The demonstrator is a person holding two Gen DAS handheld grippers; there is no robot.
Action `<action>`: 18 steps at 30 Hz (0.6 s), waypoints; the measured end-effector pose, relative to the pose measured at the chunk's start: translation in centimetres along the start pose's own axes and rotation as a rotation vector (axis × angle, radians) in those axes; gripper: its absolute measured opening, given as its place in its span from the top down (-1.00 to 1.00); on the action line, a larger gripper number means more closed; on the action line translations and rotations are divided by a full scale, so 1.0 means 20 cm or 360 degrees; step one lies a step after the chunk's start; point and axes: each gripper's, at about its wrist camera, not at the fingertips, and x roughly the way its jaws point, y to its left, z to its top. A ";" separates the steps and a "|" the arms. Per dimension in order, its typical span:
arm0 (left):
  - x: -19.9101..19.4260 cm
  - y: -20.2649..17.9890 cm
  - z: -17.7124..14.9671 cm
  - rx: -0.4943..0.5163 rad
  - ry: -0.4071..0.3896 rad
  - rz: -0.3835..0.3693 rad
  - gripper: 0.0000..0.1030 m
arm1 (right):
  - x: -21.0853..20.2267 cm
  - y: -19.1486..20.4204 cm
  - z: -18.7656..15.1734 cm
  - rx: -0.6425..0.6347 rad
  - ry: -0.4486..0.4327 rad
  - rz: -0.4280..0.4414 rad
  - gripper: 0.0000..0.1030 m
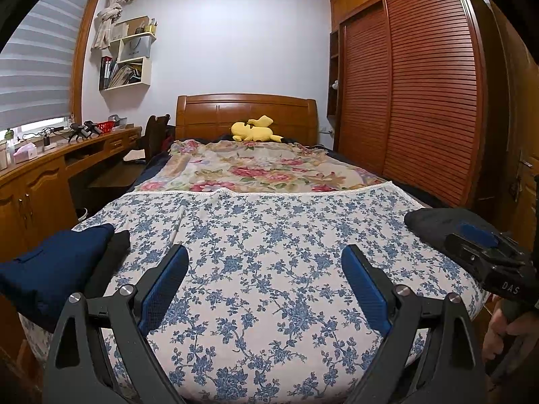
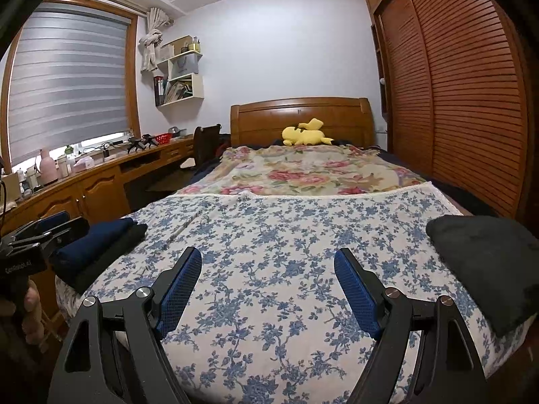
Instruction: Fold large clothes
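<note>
A folded navy garment [image 1: 54, 262] [image 2: 97, 240] lies on a folded black one [image 1: 111, 259] [image 2: 114, 256] at the bed's near left corner. A dark grey folded garment [image 1: 434, 224] [image 2: 485, 262] sits at the near right corner. My left gripper [image 1: 264, 269] hovers open over the blue-flowered sheet [image 1: 262, 235], nothing between its blue pads. My right gripper [image 2: 267, 271] is open too, held over the same sheet [image 2: 269, 235]; it also shows at the right edge of the left wrist view [image 1: 485, 249]. The left gripper's body shows at the left edge of the right wrist view [image 2: 40, 235].
A floral blanket [image 1: 262, 168] covers the far half of the bed, with a yellow plush toy [image 1: 252, 129] by the wooden headboard [image 1: 246, 111]. A cluttered desk [image 1: 50, 165] and chair [image 1: 156, 134] run along the left. A slatted wardrobe [image 1: 411, 101] stands close on the right.
</note>
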 end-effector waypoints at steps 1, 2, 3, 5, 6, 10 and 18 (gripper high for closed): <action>0.00 0.00 0.00 -0.0001 0.0000 -0.0001 -0.80 | 0.00 0.00 0.00 -0.0003 0.0001 -0.0001 -0.60; 0.00 0.00 0.00 -0.0001 0.0001 -0.0002 -0.80 | 0.00 -0.01 0.00 -0.0003 0.0002 0.0000 -0.60; 0.00 0.00 0.00 -0.0003 0.0000 -0.0003 -0.80 | 0.00 -0.01 0.00 -0.0003 0.0005 0.0002 -0.60; 0.00 0.00 0.00 -0.0006 -0.0001 -0.0005 -0.80 | 0.00 -0.01 0.00 -0.0002 0.0009 0.0003 -0.60; 0.00 0.01 0.00 -0.0006 -0.0002 -0.0005 -0.80 | 0.00 -0.01 0.00 -0.0001 0.0010 0.0003 -0.60; -0.01 0.01 0.00 -0.0004 -0.0004 -0.0007 -0.80 | 0.00 -0.02 0.00 -0.0001 0.0012 0.0005 -0.60; -0.01 0.00 0.01 0.0001 -0.0011 -0.0010 -0.80 | 0.00 -0.02 0.01 0.0001 0.0008 -0.0004 -0.60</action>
